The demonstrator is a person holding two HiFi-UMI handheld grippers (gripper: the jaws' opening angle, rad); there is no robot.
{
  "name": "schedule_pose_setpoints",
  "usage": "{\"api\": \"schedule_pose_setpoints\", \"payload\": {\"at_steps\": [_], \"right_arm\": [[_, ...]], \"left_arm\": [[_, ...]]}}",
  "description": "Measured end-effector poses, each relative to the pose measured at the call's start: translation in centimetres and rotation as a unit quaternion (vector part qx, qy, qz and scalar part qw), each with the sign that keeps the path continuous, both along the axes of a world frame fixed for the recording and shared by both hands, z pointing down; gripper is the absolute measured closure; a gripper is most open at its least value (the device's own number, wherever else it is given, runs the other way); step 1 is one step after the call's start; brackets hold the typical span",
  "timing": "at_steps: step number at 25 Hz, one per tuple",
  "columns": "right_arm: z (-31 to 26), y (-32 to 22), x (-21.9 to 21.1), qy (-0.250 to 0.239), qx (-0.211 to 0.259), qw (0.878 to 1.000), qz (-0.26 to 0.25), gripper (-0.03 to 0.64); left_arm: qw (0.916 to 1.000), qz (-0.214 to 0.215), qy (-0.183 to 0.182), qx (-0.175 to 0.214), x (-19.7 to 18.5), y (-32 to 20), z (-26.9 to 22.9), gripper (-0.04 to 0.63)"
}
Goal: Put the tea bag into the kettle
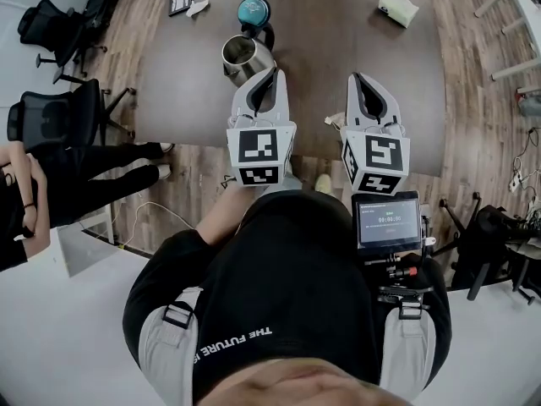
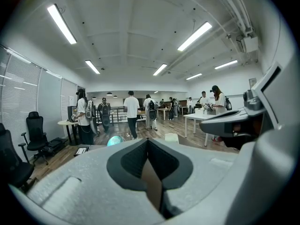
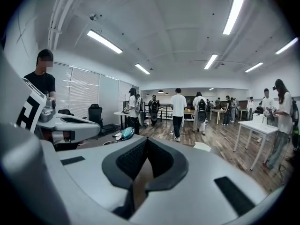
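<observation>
Table (image 1: 372, 66), dark wood, spans the field ahead of both grippers. Steel kettle (image 1: 246, 57), mouth open upward, sits just ahead of the L jaws, a touch to their left. Teal round item (image 1: 253, 9) lies beyond it, farther from the jaws. L gripper (image 1: 272, 74): jaws clenched, tips meeting, nothing btw them. R gripper (image 1: 356, 79): same, jaws pressed together, empty. Both gripper views look level across the room rather than down at the table, so neither shows the bag. The tea bag (image 1: 336, 121) is prob. the small pale scrap by the table's near edge. It sits in the gap btw the grippers, close against the R gripper's inner flank and behind its jaw tips. Too small to read its long axis. Judgement: R is the nearer one. The bag lies back-left of and below the R jaws, so R must open, draw back and tip down to pick; the kettle is then fwd-left of it.
</observation>
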State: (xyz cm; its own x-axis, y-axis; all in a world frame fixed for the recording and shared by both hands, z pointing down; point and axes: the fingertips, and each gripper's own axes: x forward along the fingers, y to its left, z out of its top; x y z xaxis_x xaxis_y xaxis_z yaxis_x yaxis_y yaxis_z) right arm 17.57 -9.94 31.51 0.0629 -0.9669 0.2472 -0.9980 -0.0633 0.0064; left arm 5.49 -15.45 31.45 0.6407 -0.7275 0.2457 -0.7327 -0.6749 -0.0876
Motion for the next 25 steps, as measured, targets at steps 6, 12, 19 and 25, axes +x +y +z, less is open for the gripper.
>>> {"api": "schedule_pose_setpoints", "payload": {"at_steps": [6,12,19,25], "right_arm": [[0.2,-0.5,-0.7,0.008,-0.001,1.0,0.007,0.611],[0.1,-1.8,-2.1,0.019,-0.003,1.0,0.018,0.611],[-0.1,-3.4,-5.2,0.03,-0.003,0.999,0.044,0.611],[1.8,-5.1,-2.2,0.018,-0.03,0.997,0.065,0.611]], "left_arm": [[0.9999,0.006,0.009,-0.001,-0.7,-0.6,0.3,0.592],[0.9997,0.017,0.018,0.0,-2.2,-2.0,0.3,0.592],[0.9988,0.04,0.029,-0.002,-5.2,-4.3,0.5,0.592],[0.9979,0.057,0.023,-0.023,-2.3,-6.7,2.0,0.592]]}}
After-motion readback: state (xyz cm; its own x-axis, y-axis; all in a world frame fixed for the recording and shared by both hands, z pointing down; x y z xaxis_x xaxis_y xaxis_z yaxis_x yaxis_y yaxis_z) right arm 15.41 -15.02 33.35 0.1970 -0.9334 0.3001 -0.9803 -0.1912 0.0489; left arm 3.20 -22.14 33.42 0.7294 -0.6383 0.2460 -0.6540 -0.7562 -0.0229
